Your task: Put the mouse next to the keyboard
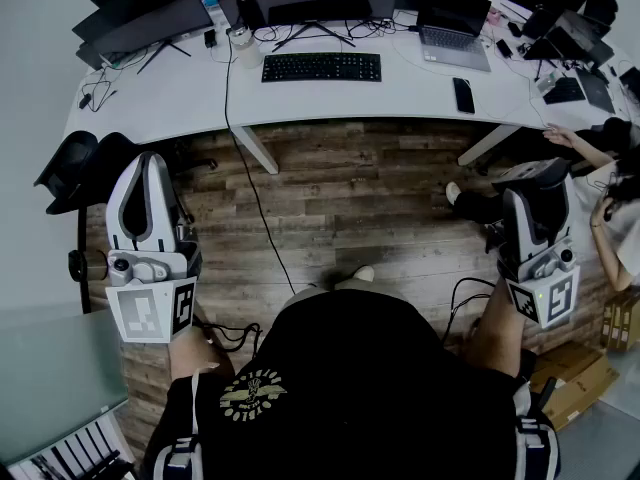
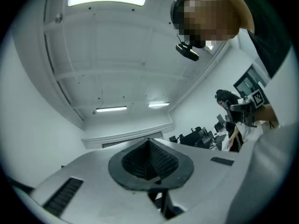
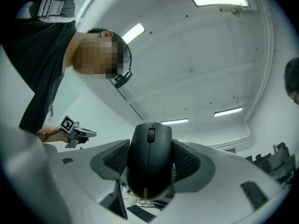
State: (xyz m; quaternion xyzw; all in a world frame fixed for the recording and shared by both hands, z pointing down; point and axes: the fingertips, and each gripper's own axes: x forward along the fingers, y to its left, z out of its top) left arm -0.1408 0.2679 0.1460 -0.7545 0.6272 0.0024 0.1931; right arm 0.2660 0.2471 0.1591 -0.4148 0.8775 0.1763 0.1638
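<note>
Two tongs up, well back from the desk [image 1: 400,93]. First the left tongs [image 2: 149,161]: pressed together, empty. Middle, far ahead: keyboard [image 1: 321,67]. Then the right tongs [image 3: 149,164]: pinching the black mouse [image 3: 150,143] across its flanks, airborne. Looks light, rigid, slick-shelled; suits that side grip.

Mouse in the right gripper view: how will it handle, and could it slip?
Probably rigid: the mouse holds its shape between the ribbed pads. Its smooth, rounded shell could slip or twist, since the pads meet only its sides. Likely light: small, no cable visible.
</note>
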